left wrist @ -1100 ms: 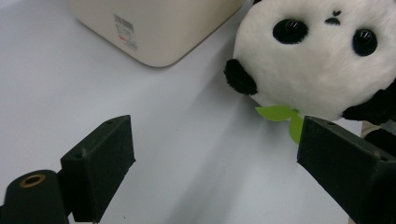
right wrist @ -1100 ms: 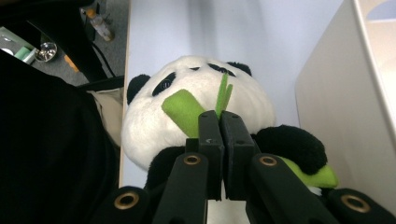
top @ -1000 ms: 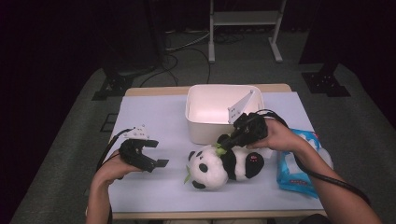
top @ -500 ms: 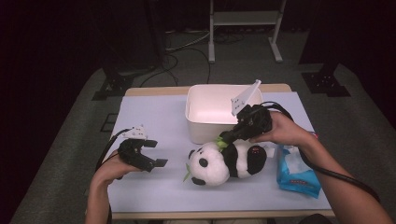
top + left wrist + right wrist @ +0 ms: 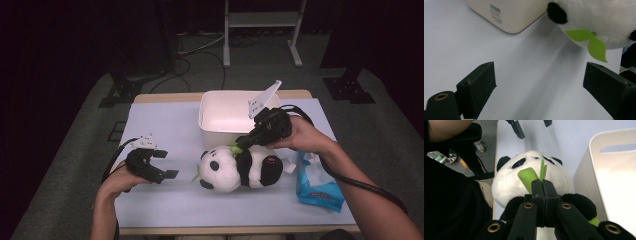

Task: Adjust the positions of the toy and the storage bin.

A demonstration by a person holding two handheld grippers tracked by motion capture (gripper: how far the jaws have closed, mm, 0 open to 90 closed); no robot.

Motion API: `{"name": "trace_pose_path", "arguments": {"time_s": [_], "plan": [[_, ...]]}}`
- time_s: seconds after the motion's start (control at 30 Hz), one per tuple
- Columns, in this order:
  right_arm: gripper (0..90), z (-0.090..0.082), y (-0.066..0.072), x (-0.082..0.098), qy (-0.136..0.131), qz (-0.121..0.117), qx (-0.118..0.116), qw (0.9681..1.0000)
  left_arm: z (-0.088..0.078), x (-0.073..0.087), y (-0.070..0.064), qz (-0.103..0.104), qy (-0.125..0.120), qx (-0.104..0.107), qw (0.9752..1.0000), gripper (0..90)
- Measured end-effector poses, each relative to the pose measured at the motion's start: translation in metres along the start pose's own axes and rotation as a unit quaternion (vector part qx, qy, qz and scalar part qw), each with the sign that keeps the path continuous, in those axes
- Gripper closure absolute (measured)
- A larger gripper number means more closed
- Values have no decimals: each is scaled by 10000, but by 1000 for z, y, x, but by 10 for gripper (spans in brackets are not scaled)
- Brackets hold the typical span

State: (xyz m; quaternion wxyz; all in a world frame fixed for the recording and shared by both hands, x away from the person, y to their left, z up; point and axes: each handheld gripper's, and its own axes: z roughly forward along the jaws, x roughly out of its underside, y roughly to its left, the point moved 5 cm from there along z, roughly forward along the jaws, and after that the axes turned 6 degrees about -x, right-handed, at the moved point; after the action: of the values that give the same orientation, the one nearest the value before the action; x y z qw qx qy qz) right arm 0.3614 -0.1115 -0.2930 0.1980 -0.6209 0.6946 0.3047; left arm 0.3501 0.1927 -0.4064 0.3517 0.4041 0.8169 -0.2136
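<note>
A black-and-white plush panda (image 5: 235,167) lies on its side on the pale blue tabletop, in front of the white bin (image 5: 215,131). My right gripper (image 5: 239,145) comes down on it from the right and is shut on a green felt leaf (image 5: 527,175) at the panda's (image 5: 506,182) chest; in the right gripper view the two jaws (image 5: 542,186) meet with the leaf sticking out between them. My left gripper (image 5: 166,164) rests open at the table's left, pointing at the panda (image 5: 599,15), jaws (image 5: 540,75) wide with nothing between them.
The white bin (image 5: 616,177) stands at the back centre, its corner (image 5: 511,12) close to the panda's head. A blue tissue pack (image 5: 317,182) lies at the right under my right forearm. The table's front edge is close to both forearms.
My right gripper has risen a little with the leaf pinched, drawing the panda's upper side up with it. The left gripper has stayed where it was.
</note>
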Motion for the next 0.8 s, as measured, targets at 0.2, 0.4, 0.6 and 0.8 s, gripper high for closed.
{"name": "trace_pose_path", "arguments": {"time_s": [0.2, 0.4, 0.6, 0.8], "plan": [[893, -11, 2, -7, -69, -8, 80, 9999, -1, 0, 1, 24, 11, -11, 10000, 101], [892, -24, 7, -16, -112, -11, 105, 9999, -1, 1, 2, -25, -4, -9, 10000, 100], [893, -39, 8, -25, -117, -13, 211, 9997, -1, 2, 3, -65, -3, -19, 10000, 100], [893, -53, 7, -35, -161, -20, 275, 9995, -1, 3, 5, -82, -17, -7, 10000, 100]]}}
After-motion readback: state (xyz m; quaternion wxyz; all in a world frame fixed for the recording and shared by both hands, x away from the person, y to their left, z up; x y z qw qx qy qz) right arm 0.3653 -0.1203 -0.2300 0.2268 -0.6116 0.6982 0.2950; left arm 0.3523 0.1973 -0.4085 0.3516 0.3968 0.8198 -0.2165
